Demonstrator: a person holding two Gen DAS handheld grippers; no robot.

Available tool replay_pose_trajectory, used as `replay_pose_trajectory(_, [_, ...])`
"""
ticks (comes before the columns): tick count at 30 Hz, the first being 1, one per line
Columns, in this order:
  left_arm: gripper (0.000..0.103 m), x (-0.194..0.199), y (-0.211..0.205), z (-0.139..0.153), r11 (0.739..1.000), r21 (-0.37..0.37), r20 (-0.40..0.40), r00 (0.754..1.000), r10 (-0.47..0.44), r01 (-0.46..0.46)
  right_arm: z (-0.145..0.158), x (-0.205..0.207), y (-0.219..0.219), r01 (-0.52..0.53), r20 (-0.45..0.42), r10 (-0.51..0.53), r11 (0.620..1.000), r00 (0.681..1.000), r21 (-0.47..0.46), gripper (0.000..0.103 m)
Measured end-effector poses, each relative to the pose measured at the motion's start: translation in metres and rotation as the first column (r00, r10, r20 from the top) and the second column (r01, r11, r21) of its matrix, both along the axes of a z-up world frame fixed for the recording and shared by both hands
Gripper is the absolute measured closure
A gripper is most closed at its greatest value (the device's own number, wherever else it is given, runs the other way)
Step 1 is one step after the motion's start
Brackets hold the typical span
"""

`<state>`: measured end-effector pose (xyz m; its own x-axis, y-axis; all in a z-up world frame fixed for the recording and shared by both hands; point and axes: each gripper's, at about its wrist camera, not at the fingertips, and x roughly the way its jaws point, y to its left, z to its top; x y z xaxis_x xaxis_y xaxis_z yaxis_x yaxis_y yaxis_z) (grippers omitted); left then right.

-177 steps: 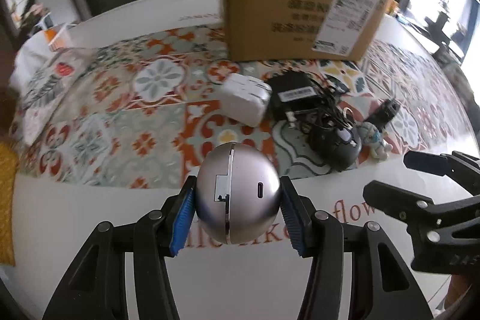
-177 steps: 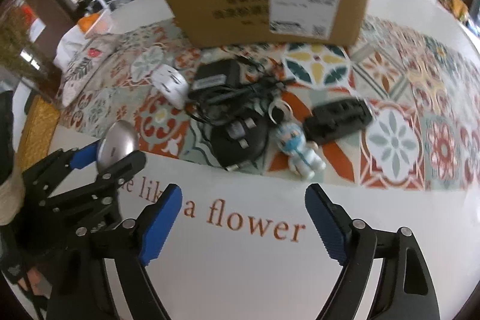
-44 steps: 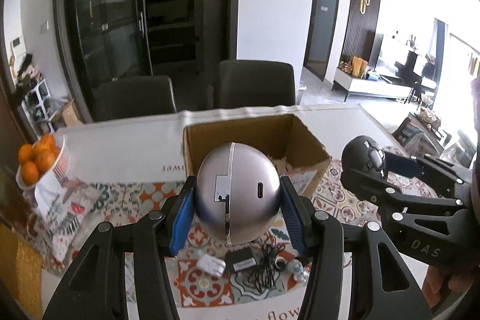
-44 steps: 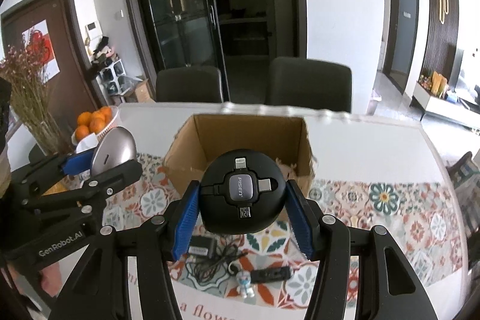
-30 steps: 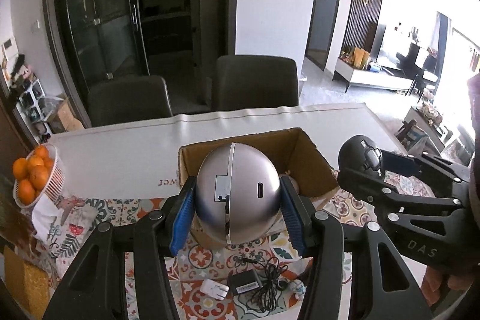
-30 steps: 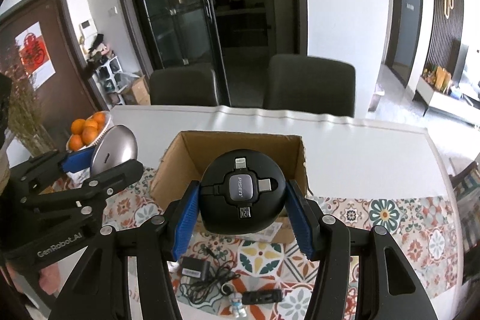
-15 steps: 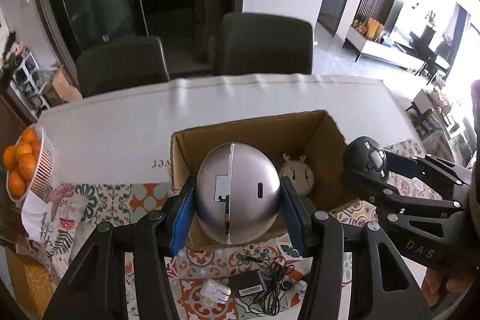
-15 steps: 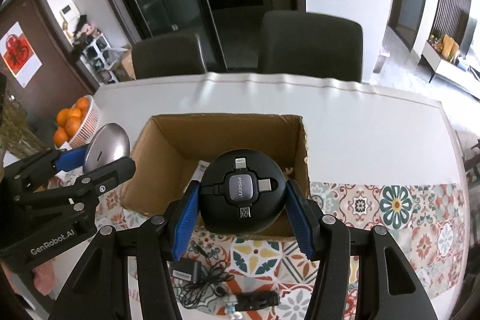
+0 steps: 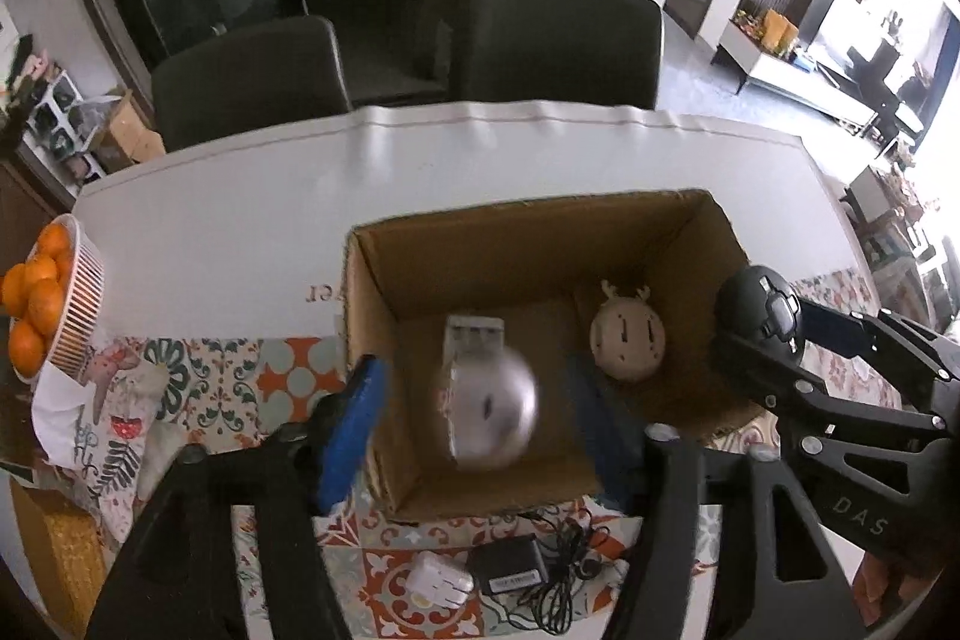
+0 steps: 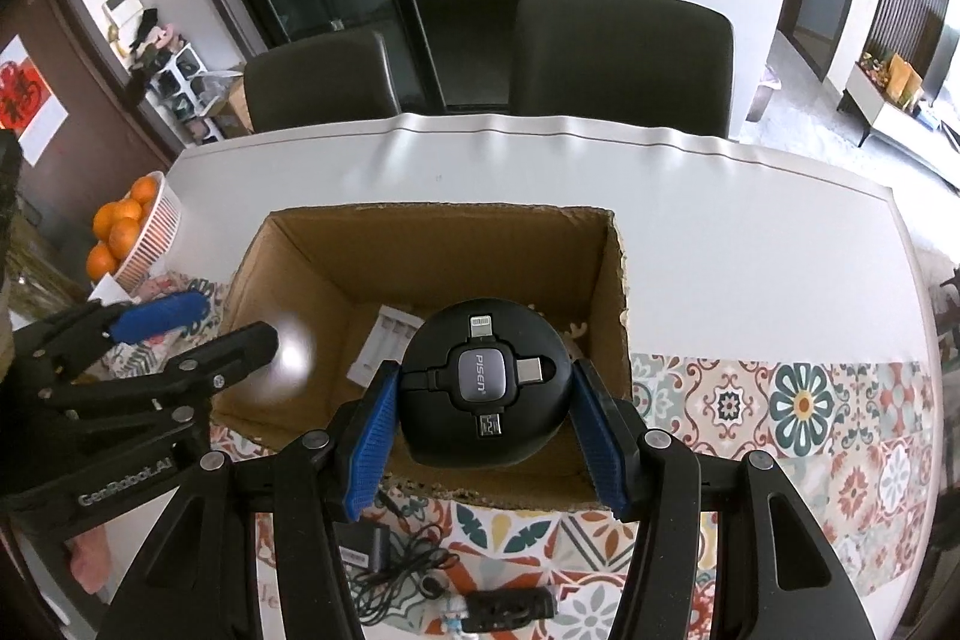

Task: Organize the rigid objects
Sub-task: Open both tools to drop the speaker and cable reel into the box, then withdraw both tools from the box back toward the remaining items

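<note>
Cardboard box (image 9: 384, 280) sits open-topped directly under both grippers. Left gripper (image 9: 474, 430) has just been opening: its blue pads stand clear on either side of the silver ball-shaped device (image 9: 489, 409), which shows blurred between them over the box interior, touching neither pad (released, by the look of it). Beyond it, on the box floor, lie a white ridged tray (image 9: 474, 334) and, off to the right, a round beige reindeer-faced toy (image 9: 627, 343). Right gripper (image 10: 483, 430) is clamped on the black round multi-plug cable reel (image 10: 486, 394), held above the box's near wall. Nearer than the box, below the grippers, a white adapter (image 9: 441, 583) and a black charger with tangled cord (image 9: 510, 568) rest on the patterned tablecloth (image 10: 798, 400).
</note>
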<state>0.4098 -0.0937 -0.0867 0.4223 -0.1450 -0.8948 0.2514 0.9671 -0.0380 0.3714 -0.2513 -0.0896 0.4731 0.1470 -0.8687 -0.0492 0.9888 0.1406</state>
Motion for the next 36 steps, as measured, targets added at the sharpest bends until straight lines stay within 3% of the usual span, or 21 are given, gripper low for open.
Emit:
replay_pose_trajectory(3, [0.032, -0.002, 0.005, 0.004, 1.000, 0.018, 0.017, 1.000, 0.014, -0.014, -0.001, 0.001, 0.001, 0.000, -0.004, 0.000, 1.000, 1.000, 0.001, 0.047])
replay_pose_trajectory(7, [0.016, -0.011, 0.014, 0.013, 0.998, 0.053, 0.071, 0.997, 0.030, -0.034, 0.001, 0.000, 0.006, -0.004, 0.002, 0.004, 1.000, 1.000, -0.007, 0.047])
replay_pose_trajectory(9, [0.016, -0.014, 0.019, 0.016, 0.997, 0.060, 0.080, 0.996, 0.041, -0.046, 0.004, -0.001, 0.007, 0.005, 0.015, -0.005, 1.000, 1.000, -0.025, 0.035])
replay_pose_trajectory(11, [0.015, -0.019, 0.025, 0.020, 0.996, 0.057, 0.094, 0.994, 0.061, -0.066, 0.008, -0.004, 0.008, 0.018, 0.032, -0.017, 0.999, 0.999, -0.050, 0.030])
replay_pose_trajectory(21, [0.011, -0.056, 0.035, 0.033, 0.994, 0.048, 0.150, 0.985, 0.086, -0.094, 0.037, -0.046, 0.015, 0.041, 0.125, -0.028, 0.994, 0.992, -0.104, 0.030])
replay_pose_trajectory(36, [0.001, -0.130, 0.039, 0.047, 0.992, 0.036, 0.261, 0.959, 0.108, -0.121, 0.039, -0.113, 0.017, 0.037, 0.169, -0.022, 0.996, 0.985, -0.083, 0.023])
